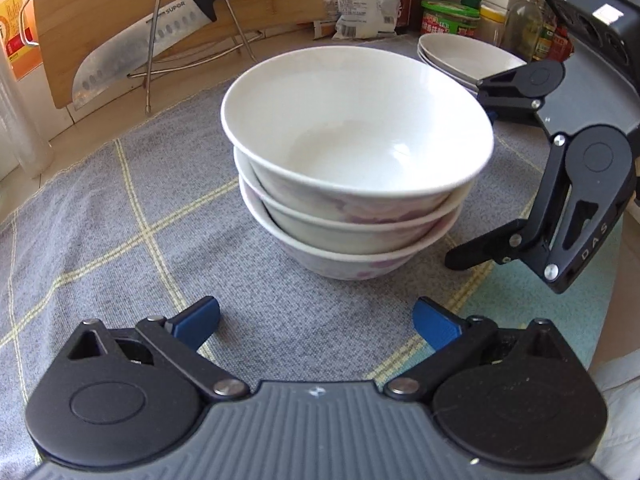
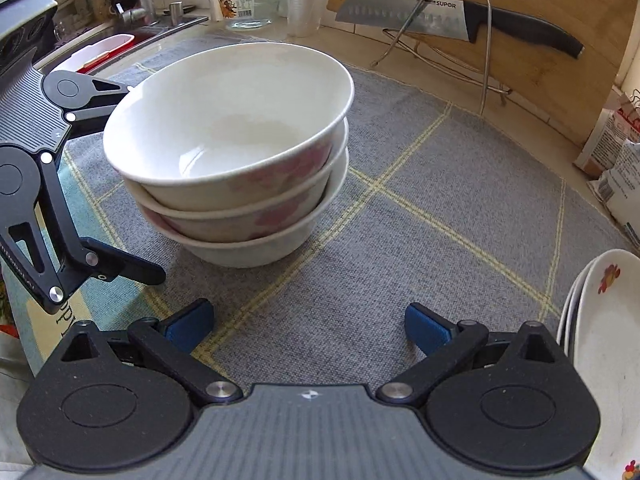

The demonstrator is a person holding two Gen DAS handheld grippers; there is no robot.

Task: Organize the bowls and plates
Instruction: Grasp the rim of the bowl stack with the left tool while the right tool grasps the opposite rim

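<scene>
White ceramic bowls [image 1: 352, 184], nested three high mid-mat to save worktop room, sit between my left claw [image 1: 316, 320] and right claw [image 2: 308, 322], both spread apart and empty.

Stacked plates [image 2: 600, 344] (right-wrist view) are cut off at the edge.

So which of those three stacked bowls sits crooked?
The top bowl: it sits tilted in the stack, while the middle bowl and bottom bowl sit nested fairly level.
</scene>
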